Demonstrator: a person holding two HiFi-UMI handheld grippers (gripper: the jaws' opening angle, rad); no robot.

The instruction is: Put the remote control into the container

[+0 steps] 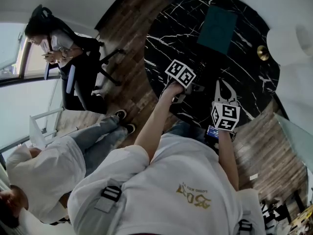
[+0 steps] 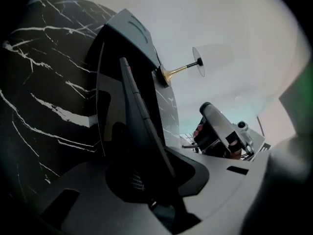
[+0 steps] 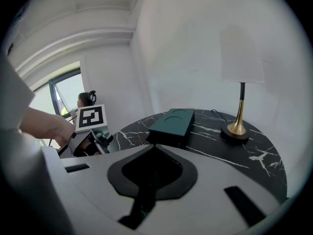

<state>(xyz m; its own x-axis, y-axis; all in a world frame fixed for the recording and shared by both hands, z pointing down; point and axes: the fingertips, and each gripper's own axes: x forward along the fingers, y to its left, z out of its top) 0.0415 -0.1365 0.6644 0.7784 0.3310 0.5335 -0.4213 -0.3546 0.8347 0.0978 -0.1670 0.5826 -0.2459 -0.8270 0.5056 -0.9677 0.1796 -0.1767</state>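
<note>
Head view: the left gripper point(image 1: 194, 86) pinches the near end of the black remote control point(image 1: 201, 72). The remote points off at one o'clock toward the teal container point(image 1: 217, 29) on the marble table point(image 1: 166, 38). At three o'clock of the left one, the right gripper point(image 1: 223, 84) has its tongs pressed together on nothing. Black on black, the remote's far tip is hard to judge, so I would carry it high over the container's wall before lowering.

Left gripper view: the remote control point(image 2: 139, 111) runs on edge from the jaws up to eleven o'clock, with the container point(image 2: 129, 31) beyond its tip. Held by one end it may swing, so a firm grip and a levelled wrist before release look wise.

Right gripper view: the container point(image 3: 173, 124) sits at twelve o'clock, and I cannot tell whether its top is open. This gripper's jaws are closed and empty, and it is best held clear of the path.
</note>
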